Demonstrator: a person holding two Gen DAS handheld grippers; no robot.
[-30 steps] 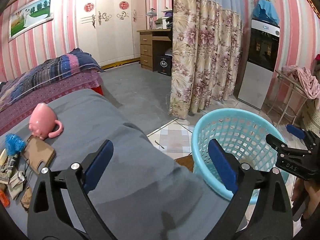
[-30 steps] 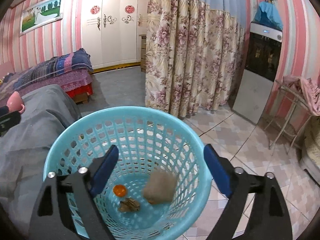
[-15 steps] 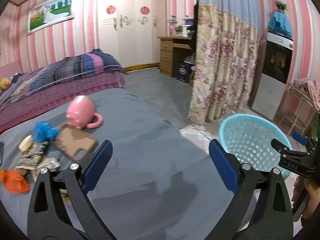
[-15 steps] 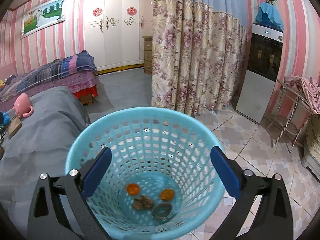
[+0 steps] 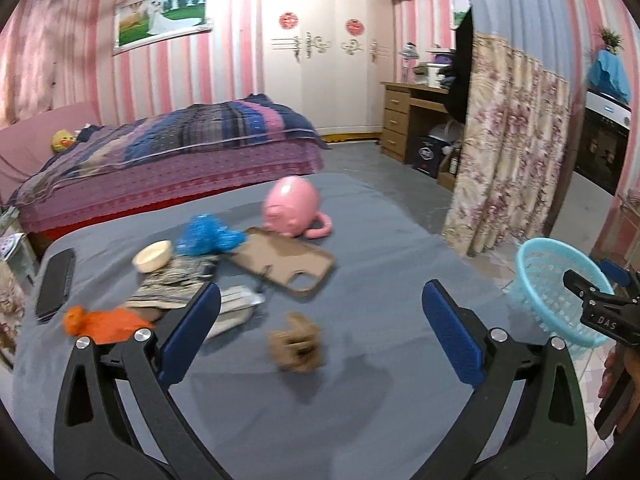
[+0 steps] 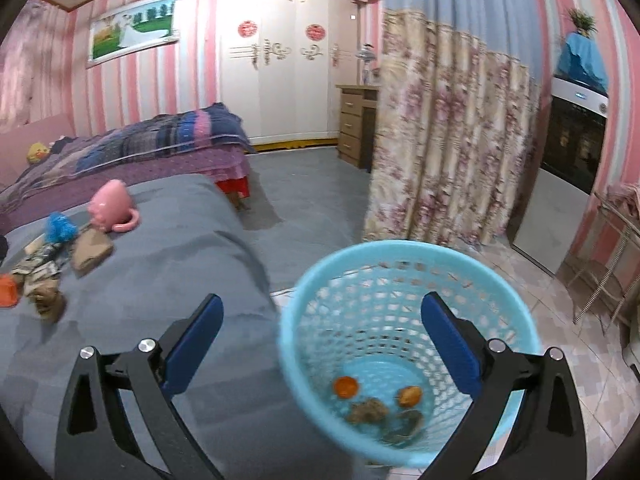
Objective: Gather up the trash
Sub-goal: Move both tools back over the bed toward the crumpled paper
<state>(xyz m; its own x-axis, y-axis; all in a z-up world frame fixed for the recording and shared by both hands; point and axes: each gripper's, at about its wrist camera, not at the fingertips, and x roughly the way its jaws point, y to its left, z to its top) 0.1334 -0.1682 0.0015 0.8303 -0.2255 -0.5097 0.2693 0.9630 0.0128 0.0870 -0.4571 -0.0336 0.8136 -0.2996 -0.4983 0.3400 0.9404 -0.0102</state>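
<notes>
My left gripper point(image 5: 320, 328) is open and empty above the grey bed point(image 5: 360, 400), with a crumpled brown paper ball point(image 5: 296, 348) between its fingers. Left of it lie an orange wrapper point(image 5: 104, 322), crumpled paper scraps point(image 5: 176, 284) and a blue tuft point(image 5: 208, 236). My right gripper point(image 6: 320, 332) is open and empty over the near rim of the light blue basket point(image 6: 404, 256), which stands on the floor by the bed and holds several bits of trash point(image 6: 368, 410). The basket point(image 5: 548, 280) and the right gripper point(image 5: 600, 300) show at the right in the left wrist view.
On the bed lie a pink pig-shaped mug point(image 5: 294, 208), a brown phone case point(image 5: 288, 264), a cream bowl point(image 5: 152, 256) and a black phone point(image 5: 56, 284). A second bed point(image 5: 168, 148), a wardrobe point(image 5: 324, 56), a floral curtain point(image 6: 448, 140) and a cabinet point(image 6: 568, 168) stand around.
My left gripper has swung left from the basket to the clutter on the bed. My right gripper has drawn back and left of the basket, where the trash has settled.
</notes>
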